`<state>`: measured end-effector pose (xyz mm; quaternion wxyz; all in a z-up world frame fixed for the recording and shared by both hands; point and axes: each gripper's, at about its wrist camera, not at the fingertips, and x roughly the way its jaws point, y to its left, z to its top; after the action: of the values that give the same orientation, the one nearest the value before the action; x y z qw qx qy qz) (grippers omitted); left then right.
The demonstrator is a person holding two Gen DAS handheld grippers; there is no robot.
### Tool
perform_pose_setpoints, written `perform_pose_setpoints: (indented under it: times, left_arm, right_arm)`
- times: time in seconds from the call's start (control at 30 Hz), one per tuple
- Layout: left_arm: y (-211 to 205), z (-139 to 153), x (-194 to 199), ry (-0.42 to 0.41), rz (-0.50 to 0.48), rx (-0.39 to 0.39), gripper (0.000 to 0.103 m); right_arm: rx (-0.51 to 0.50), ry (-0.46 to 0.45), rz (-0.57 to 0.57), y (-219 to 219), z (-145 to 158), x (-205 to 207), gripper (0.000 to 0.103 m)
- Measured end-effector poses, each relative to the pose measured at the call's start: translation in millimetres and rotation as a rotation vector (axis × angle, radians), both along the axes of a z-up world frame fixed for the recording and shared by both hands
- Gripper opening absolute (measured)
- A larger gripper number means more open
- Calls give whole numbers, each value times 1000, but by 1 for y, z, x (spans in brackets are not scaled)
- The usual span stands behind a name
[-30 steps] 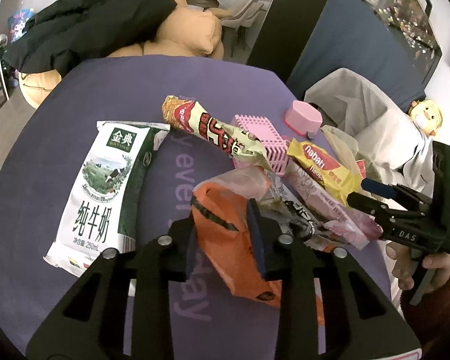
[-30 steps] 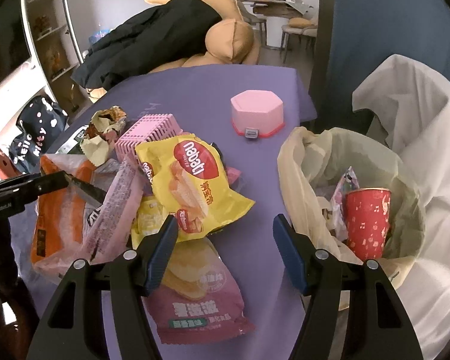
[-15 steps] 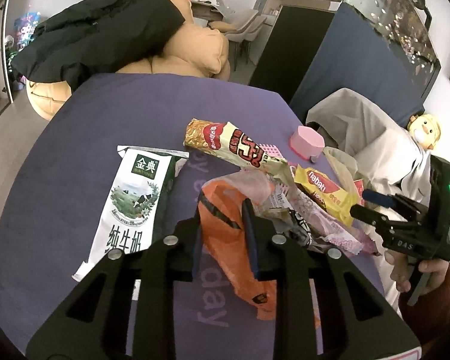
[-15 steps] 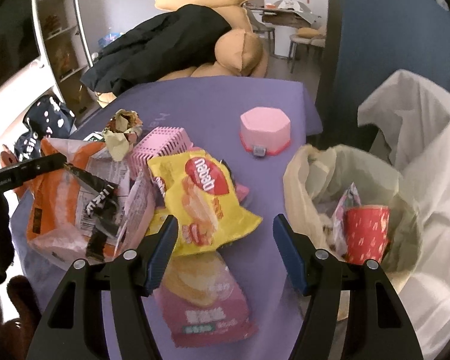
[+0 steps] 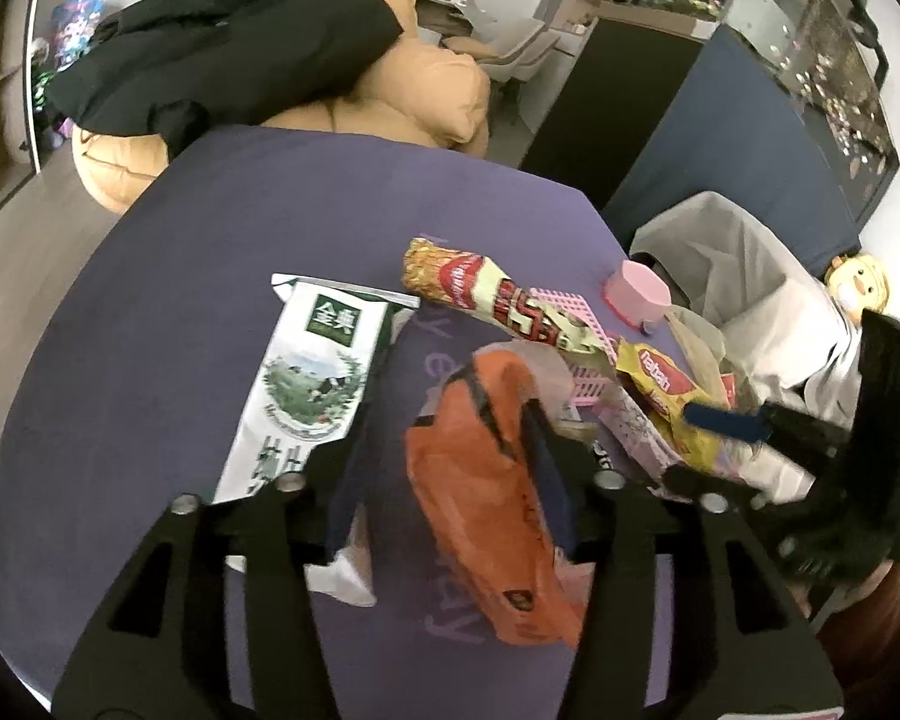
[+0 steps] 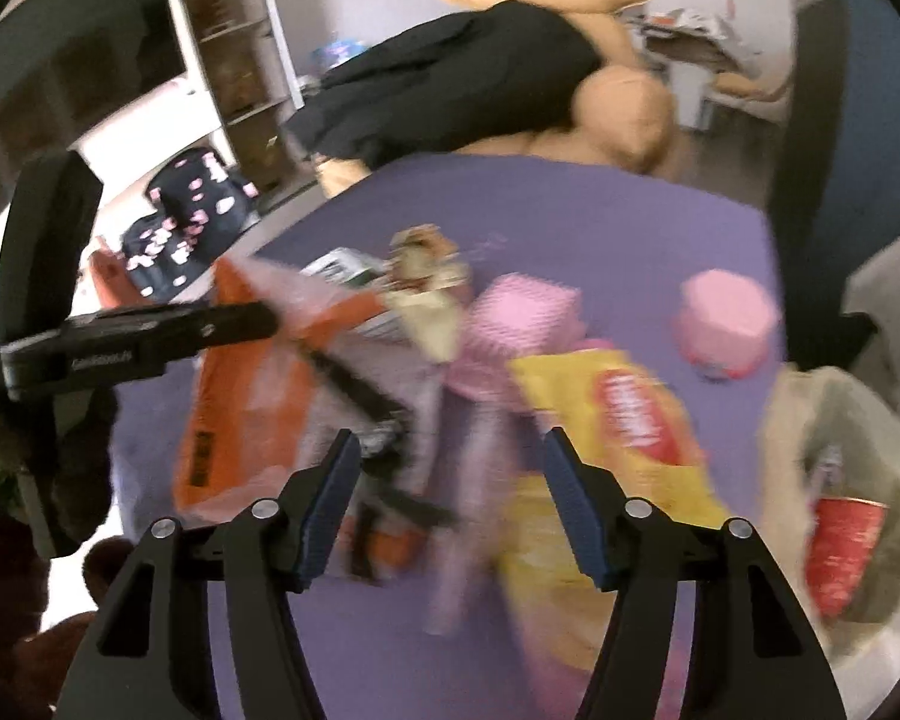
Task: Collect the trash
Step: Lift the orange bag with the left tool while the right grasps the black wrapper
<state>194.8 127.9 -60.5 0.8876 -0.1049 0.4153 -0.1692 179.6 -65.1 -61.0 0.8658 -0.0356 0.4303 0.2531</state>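
Observation:
My left gripper (image 5: 450,480) is shut on an orange snack wrapper (image 5: 486,516) and holds it lifted above the purple table (image 5: 180,312); the wrapper also shows in the right wrist view (image 6: 252,396), hanging from the left gripper (image 6: 234,321). My right gripper (image 6: 450,504) is open and empty, above a pile of wrappers with a yellow Nabati bag (image 6: 624,420). A trash bag (image 6: 840,480) holding a red paper cup (image 6: 840,552) sits at the right table edge. A green-and-white milk carton (image 5: 312,384) lies flat to the left.
A long red-and-gold snack wrapper (image 5: 492,300) rests on a pink basket (image 5: 570,324). A pink box (image 6: 726,318) stands near the far right edge. Cushions and a black coat (image 5: 222,60) lie beyond the table. The right gripper (image 5: 750,438) reaches in from the right.
My left gripper has risen with the orange wrapper, lifting it off the pile. My right gripper has moved up and left over the pile; its view is blurred.

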Motion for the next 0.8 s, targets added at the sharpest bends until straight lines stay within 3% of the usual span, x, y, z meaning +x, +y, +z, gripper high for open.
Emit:
perform_pose_setpoints:
  times: [0.13,0.23,0.3,0.43,0.6,0.8]
  left_arm:
    - [2,-2,0,4,3,-3,50]
    - [2,-2,-2,2,2,1,50]
    - [3,-3,-2,5,4,3,50]
    - [6,-4,-3,7,10,-3,50]
    - [9,-8,-4,17,19,-11,50]
    - [11,-17,-4,74,38,-10,50]
  right_arm:
    - [-20,32,37,26,-16,5,50]
    - [-22,81,55,34,-27,11,29]
    - [-1,99,62,33,-29,12,21]
    - [10,69,35,24,-16,9,19]
    - [3,-31,-15,4,14,1,18]
    - [23,-90,-93,-32,37,-1,18]
